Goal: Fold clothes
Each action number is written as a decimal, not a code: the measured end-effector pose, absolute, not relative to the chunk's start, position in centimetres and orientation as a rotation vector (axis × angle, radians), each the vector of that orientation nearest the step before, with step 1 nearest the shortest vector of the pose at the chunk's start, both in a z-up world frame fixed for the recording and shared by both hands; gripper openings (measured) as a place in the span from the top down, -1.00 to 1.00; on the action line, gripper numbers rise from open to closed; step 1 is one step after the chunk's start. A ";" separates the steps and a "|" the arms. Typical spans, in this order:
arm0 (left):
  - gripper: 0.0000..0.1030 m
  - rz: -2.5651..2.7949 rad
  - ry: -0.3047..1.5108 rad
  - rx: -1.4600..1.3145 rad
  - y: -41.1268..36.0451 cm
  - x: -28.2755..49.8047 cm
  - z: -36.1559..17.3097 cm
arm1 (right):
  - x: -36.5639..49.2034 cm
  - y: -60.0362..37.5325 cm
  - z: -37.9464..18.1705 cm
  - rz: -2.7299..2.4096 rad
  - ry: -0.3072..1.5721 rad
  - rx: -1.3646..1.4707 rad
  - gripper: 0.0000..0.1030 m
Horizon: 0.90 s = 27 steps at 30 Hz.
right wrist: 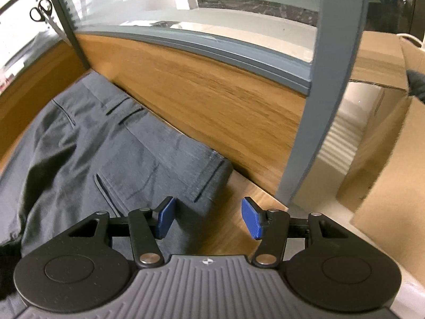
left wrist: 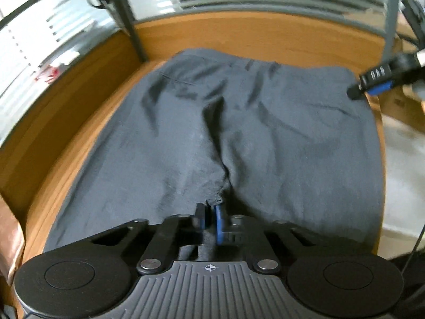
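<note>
A pair of dark grey pants (left wrist: 239, 122) lies spread flat on the wooden table (left wrist: 79, 143), waistband at the far side against the partition. My left gripper (left wrist: 211, 216) sits at the near end of the crotch seam, shut on a small bunch of that fabric. In the right wrist view, the waistband corner of the pants (right wrist: 148, 148) lies just ahead. My right gripper (right wrist: 209, 219) hovers over that corner and the bare table (right wrist: 239, 199), open, with nothing between its blue pads (right wrist: 252, 219). The right gripper (left wrist: 372, 85) also shows at the pants' far right corner.
A wooden partition (right wrist: 212, 101) topped by a grey-framed glass panel (right wrist: 332, 53) closes off the far side. Scissors (right wrist: 39, 10) hang at the upper left. A cardboard box (right wrist: 385, 138) stands to the right, beyond the table's right edge (left wrist: 382, 159).
</note>
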State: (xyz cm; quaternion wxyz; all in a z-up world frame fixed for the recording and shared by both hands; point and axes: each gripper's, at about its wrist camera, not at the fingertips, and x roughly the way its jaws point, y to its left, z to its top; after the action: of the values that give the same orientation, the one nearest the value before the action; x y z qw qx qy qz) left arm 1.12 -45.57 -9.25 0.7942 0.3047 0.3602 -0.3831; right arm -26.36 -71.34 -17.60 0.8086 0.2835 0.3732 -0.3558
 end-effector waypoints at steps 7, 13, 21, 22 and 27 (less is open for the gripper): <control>0.92 -0.734 0.865 0.402 -42.6 4.9 -7.3 | -26.1 -71.2 -17.3 -0.744 0.734 0.624 0.71; 0.92 -0.658 0.907 0.323 -40.5 6.7 -7.2 | -26.8 -70.4 -15.3 -0.784 0.736 0.527 0.76; 0.52 -0.562 0.925 0.298 -37.9 8.1 -7.8 | -25.7 -71.0 -15.4 -0.763 0.832 0.457 0.39; 0.41 -0.558 0.919 0.282 -37.3 8.1 -7.5 | -25.6 -70.7 -15.0 -0.745 0.835 0.427 0.36; 0.22 -0.560 0.887 0.293 -34.3 6.8 -6.0 | -24.0 -69.0 -12.6 -0.589 0.859 0.277 0.29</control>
State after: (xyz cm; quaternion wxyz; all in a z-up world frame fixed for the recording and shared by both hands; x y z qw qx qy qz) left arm 6.78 -34.34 -6.02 0.8554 0.1391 0.4220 -0.2662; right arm -24.01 -69.00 -12.57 0.8583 0.1320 0.4089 -0.2806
